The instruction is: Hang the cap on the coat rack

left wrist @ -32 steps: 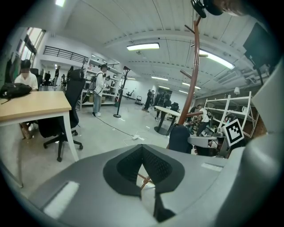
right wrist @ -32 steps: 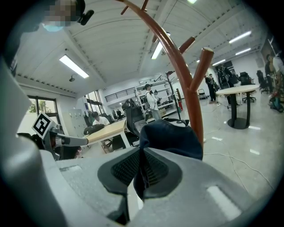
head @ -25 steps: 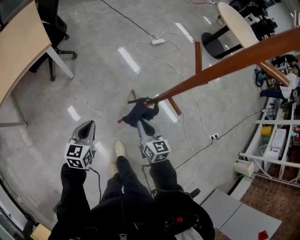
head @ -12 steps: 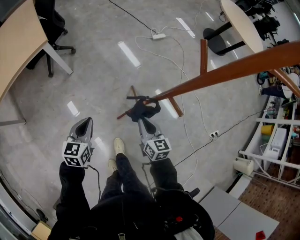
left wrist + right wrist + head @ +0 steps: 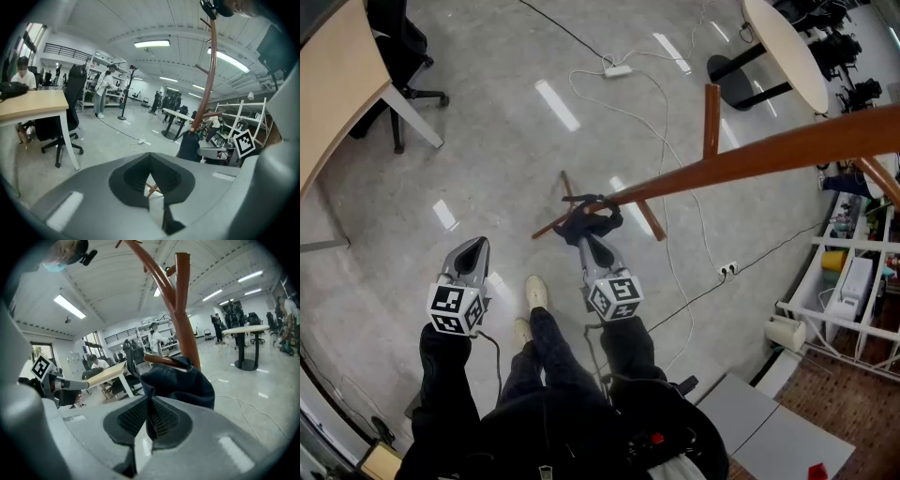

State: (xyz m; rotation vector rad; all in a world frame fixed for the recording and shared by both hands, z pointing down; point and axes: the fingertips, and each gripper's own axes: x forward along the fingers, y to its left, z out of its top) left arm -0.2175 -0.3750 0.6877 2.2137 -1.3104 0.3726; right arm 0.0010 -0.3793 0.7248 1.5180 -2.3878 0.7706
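The brown wooden coat rack (image 5: pixel 750 159) leans across the head view, and its pole (image 5: pixel 180 296) rises straight ahead in the right gripper view. A dark blue cap (image 5: pixel 589 220) is draped over a short peg (image 5: pixel 164 361) on the pole. My right gripper (image 5: pixel 586 241) is shut on the near edge of the cap (image 5: pixel 180 383), with the fabric pinched between its pads (image 5: pixel 161 420). My left gripper (image 5: pixel 473 251) hangs apart to the left, shut with nothing in it (image 5: pixel 151 161). From there the cap (image 5: pixel 190 146) shows by the pole (image 5: pixel 212 70).
Cables and a power strip (image 5: pixel 617 71) lie on the grey floor beyond the rack's base legs (image 5: pixel 649 216). A wooden desk (image 5: pixel 337 84) with an office chair (image 5: pixel 398 37) stands at the left, a round table (image 5: pixel 783 52) at the back right, and white shelving (image 5: pixel 853 281) at the right.
My right gripper has sunk a little with the cap at the peg. The left gripper has stayed where it was.
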